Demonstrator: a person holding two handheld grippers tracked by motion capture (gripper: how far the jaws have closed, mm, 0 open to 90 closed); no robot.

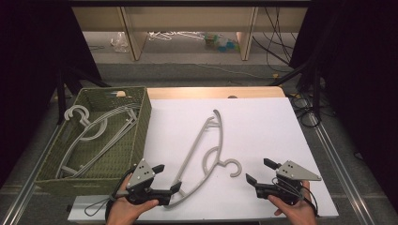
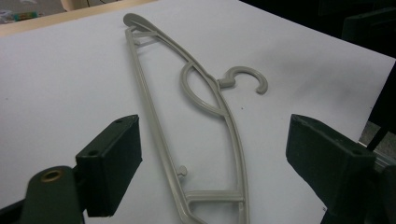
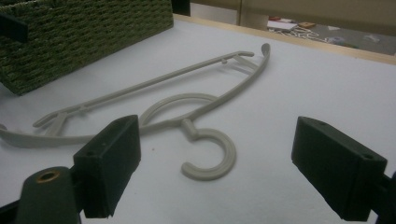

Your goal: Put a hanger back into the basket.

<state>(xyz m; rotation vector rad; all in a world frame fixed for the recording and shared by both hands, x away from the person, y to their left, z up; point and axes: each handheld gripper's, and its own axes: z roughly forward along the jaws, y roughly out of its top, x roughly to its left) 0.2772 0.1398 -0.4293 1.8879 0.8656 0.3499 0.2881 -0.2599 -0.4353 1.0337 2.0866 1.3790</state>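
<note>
A grey plastic hanger [image 1: 201,153] lies flat on the white table top [image 1: 263,126], its hook [image 1: 233,168] pointing right toward the front. My left gripper [image 1: 168,177] is open at the hanger's near end, and in the left gripper view the jaws stand wide on either side of the hanger [image 2: 196,116]. My right gripper [image 1: 259,171] is open a short way right of the hook. Through the right gripper view the hook [image 3: 210,156] lies just ahead between the jaws, untouched.
A green woven basket [image 1: 138,136] stands at the left of the table with several grey hangers [image 1: 89,129] inside; its wall [image 3: 84,32] is at the upper left of the right gripper view. Beyond the table are shelves and cables on the floor.
</note>
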